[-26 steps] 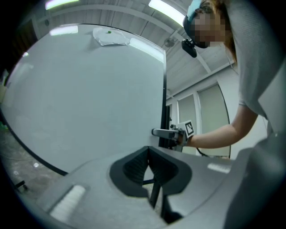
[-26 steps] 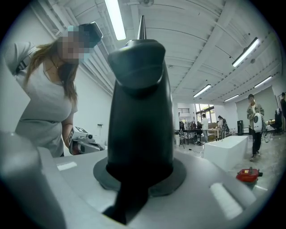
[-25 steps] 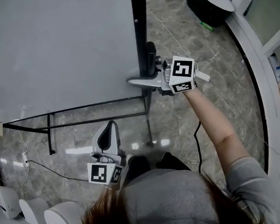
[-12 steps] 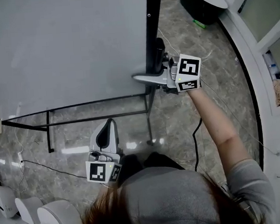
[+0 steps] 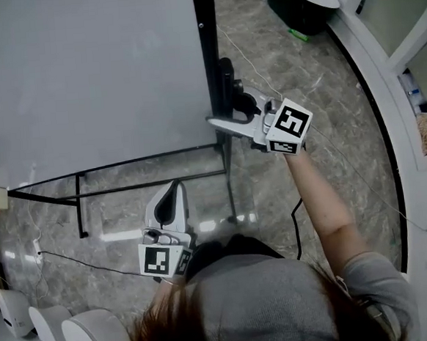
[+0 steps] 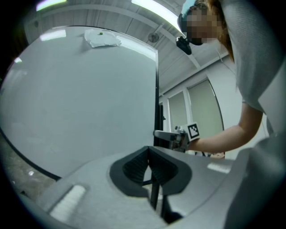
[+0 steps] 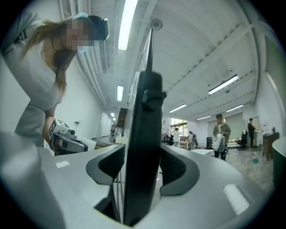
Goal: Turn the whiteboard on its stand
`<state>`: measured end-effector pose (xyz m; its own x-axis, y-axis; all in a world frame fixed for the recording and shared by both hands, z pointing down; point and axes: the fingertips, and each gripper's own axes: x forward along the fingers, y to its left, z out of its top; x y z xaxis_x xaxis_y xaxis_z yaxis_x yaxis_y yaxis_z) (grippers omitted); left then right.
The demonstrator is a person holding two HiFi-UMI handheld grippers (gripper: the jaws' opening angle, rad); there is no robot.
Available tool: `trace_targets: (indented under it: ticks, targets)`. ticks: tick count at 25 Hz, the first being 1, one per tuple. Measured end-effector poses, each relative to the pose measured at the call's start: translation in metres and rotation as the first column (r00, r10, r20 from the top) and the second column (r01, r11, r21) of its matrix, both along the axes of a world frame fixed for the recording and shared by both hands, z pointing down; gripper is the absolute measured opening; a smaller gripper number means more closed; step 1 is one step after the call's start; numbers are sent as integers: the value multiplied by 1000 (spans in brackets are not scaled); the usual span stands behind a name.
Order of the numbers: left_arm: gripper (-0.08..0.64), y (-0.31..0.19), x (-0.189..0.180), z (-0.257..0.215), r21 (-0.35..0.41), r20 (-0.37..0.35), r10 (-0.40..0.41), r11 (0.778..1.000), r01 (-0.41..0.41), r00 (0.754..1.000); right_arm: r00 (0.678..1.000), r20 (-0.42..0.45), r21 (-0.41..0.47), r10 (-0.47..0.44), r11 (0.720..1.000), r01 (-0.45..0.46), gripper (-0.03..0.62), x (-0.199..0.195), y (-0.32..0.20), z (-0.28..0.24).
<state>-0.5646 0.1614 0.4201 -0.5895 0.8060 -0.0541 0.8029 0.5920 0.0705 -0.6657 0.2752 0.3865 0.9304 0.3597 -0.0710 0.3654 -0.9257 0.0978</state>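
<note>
The whiteboard (image 5: 81,73) fills the upper left of the head view, its black side frame (image 5: 206,56) running down its right edge. My right gripper (image 5: 227,110) reaches in from the right at that edge. In the right gripper view the frame (image 7: 143,147) stands between the jaws, which are opening, and the pads sit close beside it without clamping it. My left gripper (image 5: 173,195) hangs low near the person's body, shut on nothing, pointing up at the board (image 6: 80,98).
The stand's black bars and legs (image 5: 126,186) run below the board on the marble floor. A black bin (image 5: 300,5) stands at the top right by a curved white ledge (image 5: 383,79). Cables (image 5: 73,262) and white devices (image 5: 64,332) lie at the lower left. People (image 7: 221,134) stand far off.
The right gripper's jaws have spread apart around the frame. The board's right edge swung right, then back left. The left gripper has stayed put.
</note>
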Motion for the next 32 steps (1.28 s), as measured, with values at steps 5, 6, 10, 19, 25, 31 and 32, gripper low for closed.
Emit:
trace_targets:
  ticks: [5, 6, 10, 19, 25, 31, 32]
  targets:
    - [-3, 3, 12, -10, -39, 13, -5, 999, 5, 1000, 920, -212, -15, 330, 940, -341, 167, -55, -57, -13]
    - [-3, 4, 14, -10, -45, 19, -2, 999, 3, 1000, 900, -222, -29, 375, 920, -391, 107, -52, -70, -15]
    - [-3, 11, 24, -17, -57, 67, 17, 998, -13, 998, 908, -191, -84, 373, 915, -394, 0, 11, -108, -13]
    - [-3, -15, 43, -37, -102, 55, 145, 985, -139, 988, 876, -182, -3, 446, 891, -454, 0, 93, -145, -2]
    - [-3, -45, 60, -16, -55, 25, 223, 974, -221, 975, 809, -150, 66, 569, 822, -566, 0, 105, -179, 9]
    - [-4, -83, 69, -19, -56, 36, 197, 979, -195, 980, 817, -155, 55, 555, 831, -554, 0, 107, -217, 12]
    - [-3, -89, 69, -21, -60, 33, 191, 980, -189, 981, 820, -159, 52, 549, 835, -548, 0, 108, -222, 10]
